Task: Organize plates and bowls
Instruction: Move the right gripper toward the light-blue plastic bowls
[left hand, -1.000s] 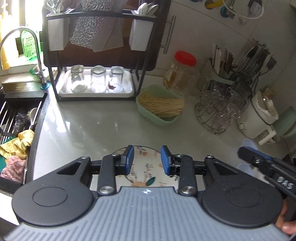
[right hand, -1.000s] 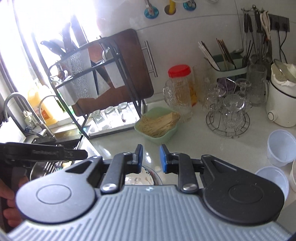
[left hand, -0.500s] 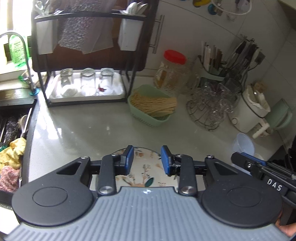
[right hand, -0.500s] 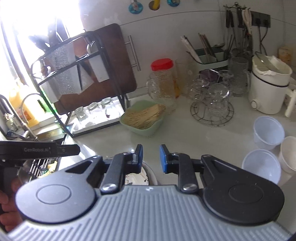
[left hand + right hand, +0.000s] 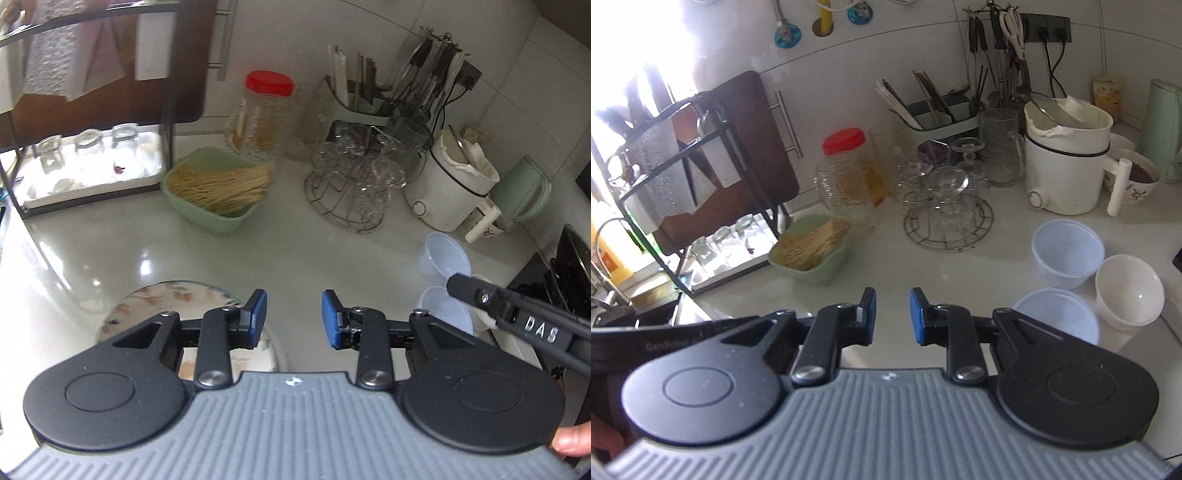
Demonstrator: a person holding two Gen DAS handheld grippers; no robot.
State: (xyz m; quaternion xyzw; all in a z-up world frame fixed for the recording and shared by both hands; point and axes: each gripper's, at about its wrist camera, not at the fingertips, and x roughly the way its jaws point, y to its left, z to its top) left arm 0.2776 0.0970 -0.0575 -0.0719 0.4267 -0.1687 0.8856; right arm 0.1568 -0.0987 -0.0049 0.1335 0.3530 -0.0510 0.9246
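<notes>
A patterned plate (image 5: 162,306) lies flat on the white counter, partly under my left gripper's left finger. My left gripper (image 5: 294,317) is open and empty, above the counter just right of the plate. My right gripper (image 5: 893,315) is open and empty over bare counter. Two translucent plastic bowls (image 5: 1067,251) (image 5: 1058,314) and a white bowl (image 5: 1128,290) sit to its right. In the left wrist view the plastic bowls (image 5: 443,258) show at right, partly behind the right gripper's finger (image 5: 476,291).
A green basket of noodles (image 5: 214,188) sits mid-counter. Behind it stand a red-lidded jar (image 5: 264,110), a wire rack of glassware (image 5: 351,188) and a white cooker (image 5: 450,188). A black dish rack with glasses (image 5: 92,162) is at left. The sink (image 5: 613,310) lies far left.
Both grippers swung to the right. The plate slid to the left in the left wrist view, and the bowls came closer in the right wrist view. Both jaws opened a little wider.
</notes>
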